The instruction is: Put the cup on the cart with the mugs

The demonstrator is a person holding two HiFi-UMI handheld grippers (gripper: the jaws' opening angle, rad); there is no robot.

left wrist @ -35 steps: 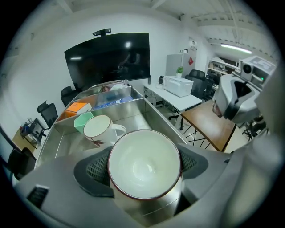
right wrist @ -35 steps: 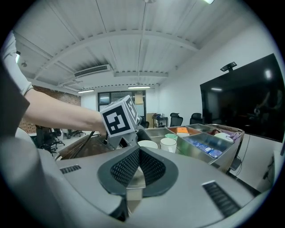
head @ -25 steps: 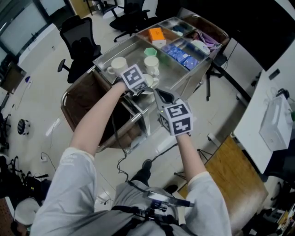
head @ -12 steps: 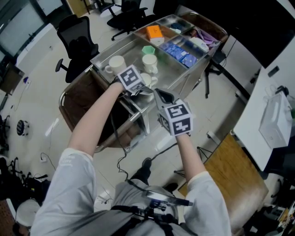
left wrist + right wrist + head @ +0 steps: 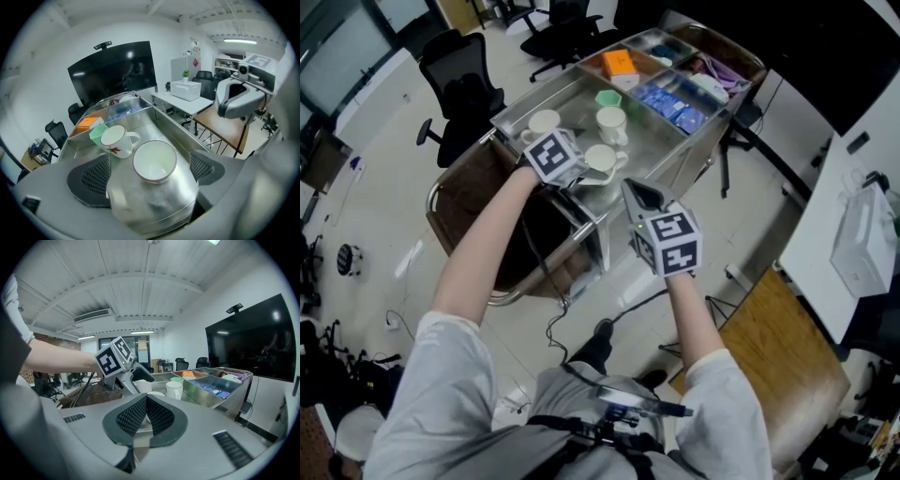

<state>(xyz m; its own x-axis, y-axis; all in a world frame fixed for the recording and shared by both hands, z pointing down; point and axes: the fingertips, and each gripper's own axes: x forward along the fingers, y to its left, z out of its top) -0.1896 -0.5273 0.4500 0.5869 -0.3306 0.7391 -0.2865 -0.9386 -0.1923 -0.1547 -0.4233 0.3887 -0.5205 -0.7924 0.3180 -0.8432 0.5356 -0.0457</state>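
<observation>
The white cup stands upright on the steel cart tray, near its front edge. My left gripper is opening; its mesh pads stand wide on either side of the cup and do not press on it. A white mug with a leaf print and a green cup stand just behind. In the head view the cup sits beside my left gripper, with two white mugs further back. My right gripper hovers short of the cart, shut and empty.
The cart's far compartments hold an orange box, blue packets and other items. A brown chair stands under my left arm. Black office chairs stand on the floor to the left. A wooden desk lies at the right.
My left gripper's jaws have spread and it has drawn back a little to the left, leaving the cup standing on the cart. My right gripper has barely moved.
</observation>
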